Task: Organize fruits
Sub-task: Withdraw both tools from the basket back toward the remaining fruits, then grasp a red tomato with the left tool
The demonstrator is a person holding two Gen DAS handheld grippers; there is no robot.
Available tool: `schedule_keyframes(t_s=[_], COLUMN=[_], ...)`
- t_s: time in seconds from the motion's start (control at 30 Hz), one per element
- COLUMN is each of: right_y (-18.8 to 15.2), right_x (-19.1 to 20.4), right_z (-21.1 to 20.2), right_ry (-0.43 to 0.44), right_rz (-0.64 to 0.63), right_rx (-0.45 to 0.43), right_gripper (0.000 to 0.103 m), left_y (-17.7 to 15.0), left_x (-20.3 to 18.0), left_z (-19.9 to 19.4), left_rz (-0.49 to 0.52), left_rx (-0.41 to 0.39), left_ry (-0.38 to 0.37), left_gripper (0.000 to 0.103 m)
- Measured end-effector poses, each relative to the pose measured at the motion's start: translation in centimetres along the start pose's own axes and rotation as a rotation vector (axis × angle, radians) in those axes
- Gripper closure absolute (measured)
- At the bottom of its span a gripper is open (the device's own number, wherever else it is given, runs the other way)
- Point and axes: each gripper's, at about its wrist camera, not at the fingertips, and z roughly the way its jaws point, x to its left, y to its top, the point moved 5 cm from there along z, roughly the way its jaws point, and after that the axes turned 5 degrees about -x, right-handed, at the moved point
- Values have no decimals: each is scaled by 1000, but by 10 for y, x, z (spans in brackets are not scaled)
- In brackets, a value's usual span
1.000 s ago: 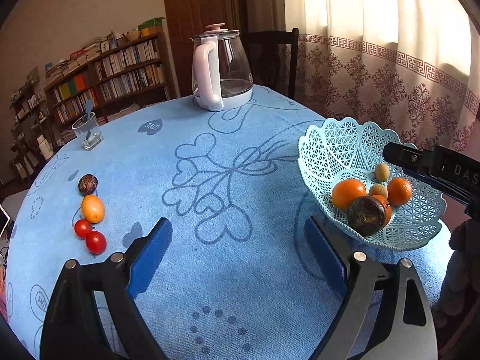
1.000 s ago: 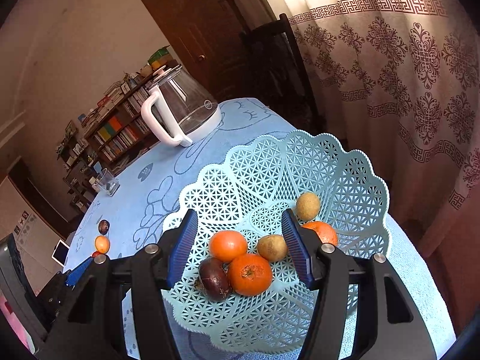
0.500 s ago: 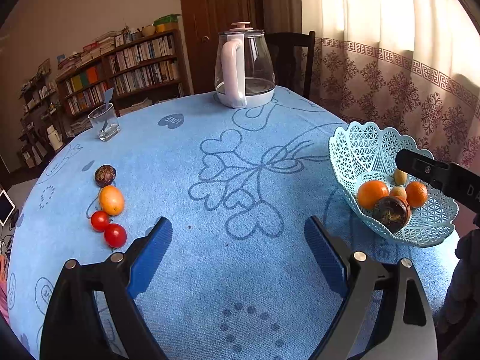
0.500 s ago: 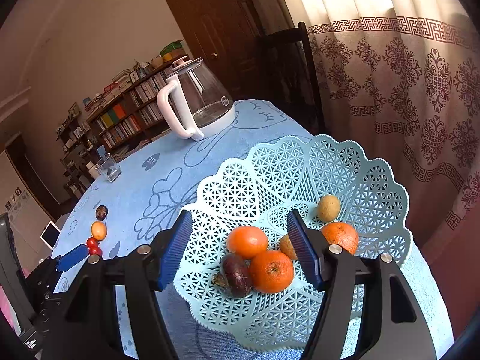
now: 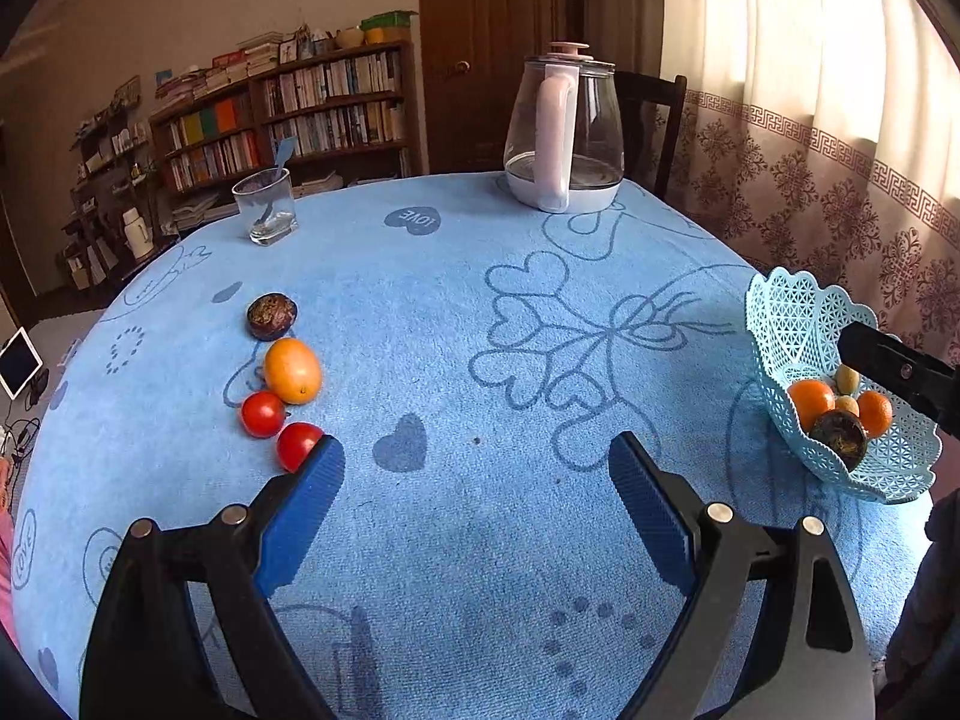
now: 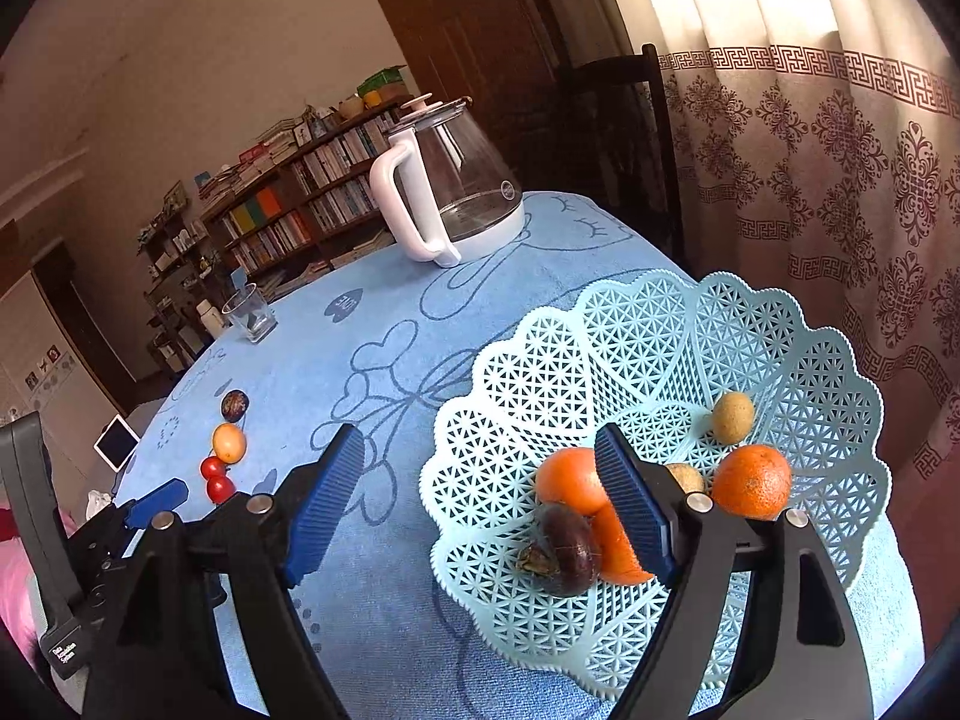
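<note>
While four fruits lie loose on the table [image 5: 480, 312], the entry stands as follows.

Landmark: lattice basket [image 6: 672, 348], pale blue, at the table's edge nearest the curtain.
Basket contents: three oranges, two small tan fruits and a dark passion fruit [image 6: 567, 546], all inside the basket.
Right claw [image 6: 480, 504]: jaws have just been opening and now stand wide, nothing between them; one finger hangs over the basket, the other outside its rim.
Change: the dark fruit lies free among the oranges, so that delivery looks complete.
Left claw [image 5: 474, 504]: wide open, empty, hanging over the table well apart from the basket.
Loose fruits: second passion fruit [image 5: 271, 315], yellow-orange fruit [image 5: 293, 371], two tomatoes [image 5: 262, 414], in a row far across the table from the basket; the nearer tomato [image 5: 298, 445] sits just beside the left claw's finger.
Judgement: these four remain to be moved.
Left view only: the loose row close up.
Right view only: the basket's full interior.
</note>
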Motion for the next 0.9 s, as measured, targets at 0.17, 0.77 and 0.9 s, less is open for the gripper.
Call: schedule_keyframes(t_s=[0.17, 0.77, 0.9], right_y=[-3, -32, -37], right_x=[12, 62, 70], right_z=[3, 25, 27], right_ry=[16, 86, 67], right_rz=[-24, -152, -186], right_rx=[13, 98, 94], right_gripper=[22, 22, 20], left_y=[3, 2, 3], left_x=[33, 143, 147], left_z=[1, 29, 41], left_rz=[-56, -222, -245], left_rx=[0, 56, 86], left_ry=[41, 118, 58], left_gripper=[14, 27, 42])
